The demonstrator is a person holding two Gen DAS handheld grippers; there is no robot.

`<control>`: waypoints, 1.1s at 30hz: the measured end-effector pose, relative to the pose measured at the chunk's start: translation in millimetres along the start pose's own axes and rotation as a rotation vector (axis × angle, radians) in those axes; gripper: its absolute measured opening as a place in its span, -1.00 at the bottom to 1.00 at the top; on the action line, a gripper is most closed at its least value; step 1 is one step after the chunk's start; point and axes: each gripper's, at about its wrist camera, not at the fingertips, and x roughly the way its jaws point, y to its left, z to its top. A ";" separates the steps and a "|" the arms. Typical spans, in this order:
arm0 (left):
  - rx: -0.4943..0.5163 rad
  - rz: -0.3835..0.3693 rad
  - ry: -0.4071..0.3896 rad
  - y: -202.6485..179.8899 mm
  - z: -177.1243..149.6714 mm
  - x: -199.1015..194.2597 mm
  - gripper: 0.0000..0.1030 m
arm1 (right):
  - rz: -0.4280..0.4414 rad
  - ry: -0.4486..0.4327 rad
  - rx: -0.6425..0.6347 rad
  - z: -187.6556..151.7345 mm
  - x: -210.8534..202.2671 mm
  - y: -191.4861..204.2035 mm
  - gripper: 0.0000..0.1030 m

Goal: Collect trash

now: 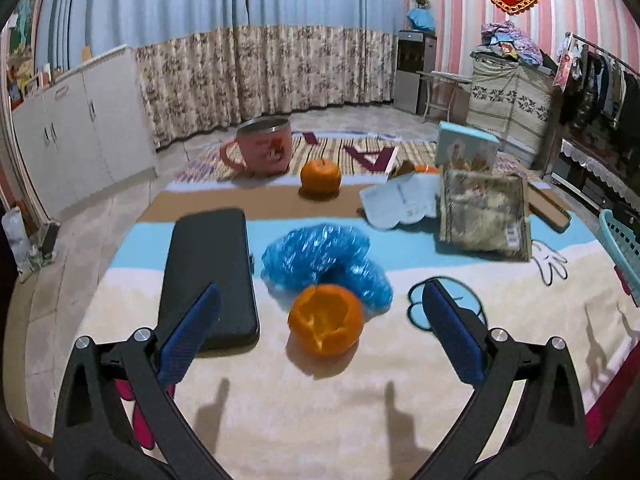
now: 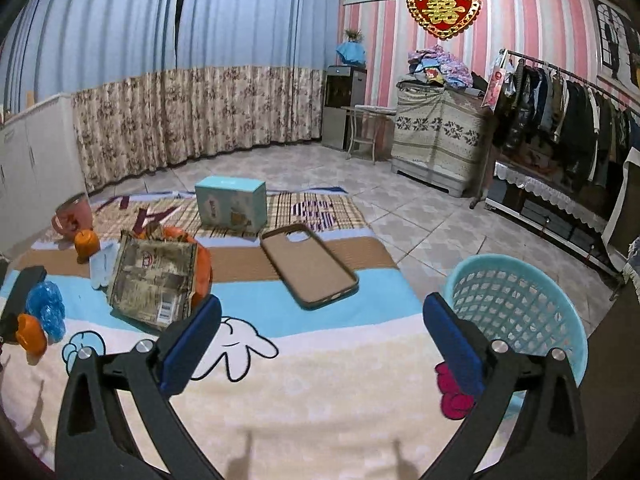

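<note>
An emptied orange peel (image 1: 325, 318) lies on the cartoon blanket (image 1: 300, 408), touching a crumpled blue plastic bag (image 1: 324, 264) behind it. My left gripper (image 1: 320, 330) is open, its blue pads (image 1: 188, 336) standing either side of the peel without touching it. A worn snack bag (image 1: 486, 214) and a white paper scrap (image 1: 400, 200) lie further right. My right gripper (image 2: 320, 340) is open and empty above the blanket (image 2: 300, 392), with the light blue basket (image 2: 516, 308) just to its right. The snack bag (image 2: 154, 280), blue bag (image 2: 46, 308) and peel (image 2: 32, 334) show at its left.
A black case (image 1: 208, 272) lies left of the peel; a whole orange (image 1: 320, 176), a pink mug (image 1: 262, 146) and a teal box (image 1: 466, 148) stand further back. A brown phone case (image 2: 310, 264) lies mid-blanket. White cabinets (image 1: 76, 140) and a clothes rack (image 2: 560, 120) flank the floor.
</note>
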 end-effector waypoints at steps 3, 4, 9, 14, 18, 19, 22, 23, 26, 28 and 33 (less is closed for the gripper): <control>0.005 -0.007 0.020 -2.5 -5.4 7.4 0.89 | 0.001 0.024 -0.002 -2.2 7.2 5.5 0.91; 0.006 -0.009 0.025 -3.0 -6.1 9.6 0.89 | 0.001 0.030 -0.004 -2.7 8.7 7.0 0.91; -0.013 -0.030 0.052 -0.3 -9.6 18.6 0.85 | 0.008 0.041 -0.024 -3.5 15.3 17.0 0.91; -0.048 -0.070 0.106 7.0 -11.3 30.3 0.46 | 0.028 0.062 -0.041 -5.5 23.4 25.7 0.91; -0.041 -0.113 0.150 5.6 -11.2 40.0 0.00 | 0.042 0.082 -0.057 -5.7 32.2 34.3 0.91; -0.035 -0.109 0.151 4.9 -11.1 40.7 -0.08 | 0.050 0.089 -0.063 -5.9 35.1 37.3 0.91; -0.022 -0.119 0.141 4.5 -10.5 38.5 -0.17 | 0.075 0.106 -0.074 -6.4 42.1 44.6 0.91; -0.016 -0.119 0.137 4.7 -10.0 36.2 -0.18 | 0.086 0.110 -0.077 -6.3 43.7 46.6 0.91; 0.003 -0.102 0.116 4.4 -6.5 28.6 -0.19 | 0.113 0.122 -0.089 -6.3 48.6 54.0 0.91; 0.010 -0.094 0.096 5.3 -1.9 22.7 -0.19 | 0.132 0.131 -0.098 -4.9 52.5 59.7 0.91; -0.011 -0.071 0.044 13.9 18.7 10.2 -0.19 | 0.190 0.165 -0.108 -2.6 66.6 73.9 0.91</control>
